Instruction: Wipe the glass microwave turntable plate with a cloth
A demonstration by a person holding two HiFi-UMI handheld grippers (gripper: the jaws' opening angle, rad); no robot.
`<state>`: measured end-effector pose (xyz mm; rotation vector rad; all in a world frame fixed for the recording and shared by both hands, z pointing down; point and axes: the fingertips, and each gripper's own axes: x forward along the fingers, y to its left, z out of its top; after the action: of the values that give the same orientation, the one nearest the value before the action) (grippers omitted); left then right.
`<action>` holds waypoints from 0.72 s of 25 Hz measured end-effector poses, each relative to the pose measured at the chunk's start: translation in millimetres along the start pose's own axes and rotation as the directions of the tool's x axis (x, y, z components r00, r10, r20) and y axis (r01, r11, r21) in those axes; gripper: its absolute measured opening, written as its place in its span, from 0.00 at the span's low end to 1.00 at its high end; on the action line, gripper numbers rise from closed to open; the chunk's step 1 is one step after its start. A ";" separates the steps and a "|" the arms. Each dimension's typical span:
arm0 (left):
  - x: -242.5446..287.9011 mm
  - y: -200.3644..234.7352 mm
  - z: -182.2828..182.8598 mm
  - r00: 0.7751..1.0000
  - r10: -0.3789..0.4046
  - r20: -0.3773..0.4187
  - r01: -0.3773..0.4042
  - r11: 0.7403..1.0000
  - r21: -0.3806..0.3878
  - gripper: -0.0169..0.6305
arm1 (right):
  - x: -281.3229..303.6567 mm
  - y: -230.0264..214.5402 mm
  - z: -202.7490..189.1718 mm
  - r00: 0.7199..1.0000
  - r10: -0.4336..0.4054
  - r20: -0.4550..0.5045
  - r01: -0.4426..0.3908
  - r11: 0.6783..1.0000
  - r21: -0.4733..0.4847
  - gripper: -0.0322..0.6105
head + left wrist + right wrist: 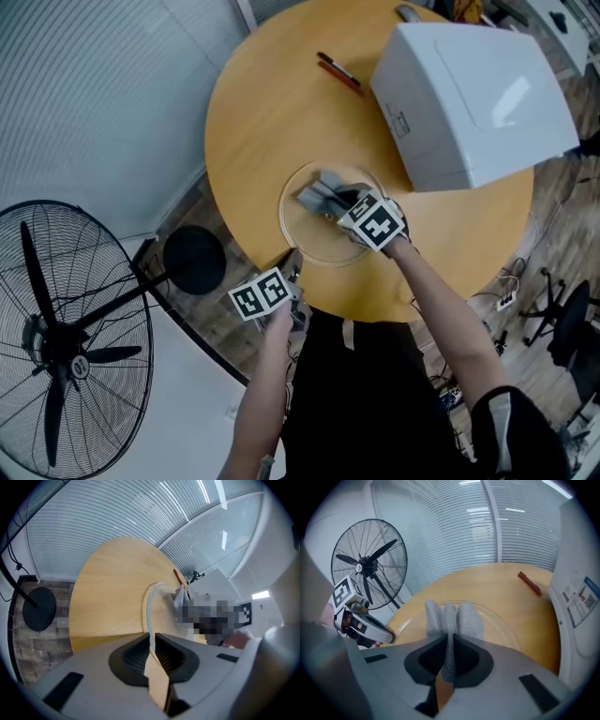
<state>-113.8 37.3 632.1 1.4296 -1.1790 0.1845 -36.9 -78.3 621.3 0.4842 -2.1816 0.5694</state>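
1. The glass turntable plate [309, 246] lies on the round wooden worktop [267, 112]. It is near the edge closest to the person and just beside the front corner of the white microwave [478, 94].
2. The left tool [151, 641] is clamped on the plate's near rim. In the left gripper view the glass edge runs straight between the two dark pads [136, 656], and the jaws are almost together on it.
3. The right tool [449, 644] grips the grey cloth [450, 616]. One fold is pinched between the jaws, and the rest bunches out ahead of them in three soft lobes.
4. In the head view the cloth rests on the plate's surface, on the half nearer the microwave. The right tool reaches in over the plate's right side.
5. Whether the gripped rim is raised a little off the worktop or lies flat is hard to judge; the left gripper view is too skewed to settle it.
6. A red pen [339, 73] lies on the worktop beyond the plate, well apart from it and near the microwave's left corner.
7. A standing fan [66, 337] is on the floor to the left. Its round black base [192, 260] is beside the worktop's edge.
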 end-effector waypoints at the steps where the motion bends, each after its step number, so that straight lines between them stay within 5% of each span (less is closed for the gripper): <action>1: 0.1 0.0 -0.1 1.000 0.000 -0.001 0.000 1.000 0.000 0.08 | -4.3 -12.5 0.2 1.000 -0.031 0.007 0.031 0.999 0.008 0.10; 6: 0.4 0.2 0.2 1.000 0.002 0.003 -0.002 1.000 -0.001 0.08 | -22.7 -65.2 -0.3 0.980 -0.198 0.027 0.198 0.980 0.024 0.10; 10: 0.8 -0.3 0.3 1.000 0.001 0.005 -0.001 1.000 0.000 0.08 | -31.5 -80.7 -3.0 0.965 -0.254 0.063 0.246 0.962 0.116 0.10; 14: 0.2 0.6 0.0 1.000 0.002 0.008 -0.002 1.000 0.003 0.08 | -26.5 -54.8 -8.1 0.974 -0.213 0.075 0.201 0.969 0.141 0.10; 18: 0.5 0.4 0.4 1.000 0.004 0.009 -0.004 1.000 0.007 0.08 | -11.6 0.1 -13.5 0.991 -0.120 0.066 0.115 0.991 0.064 0.10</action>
<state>-114.0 36.7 632.6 1.4357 -1.1899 0.1858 -21.7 -69.1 619.8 0.6691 -2.1901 0.5617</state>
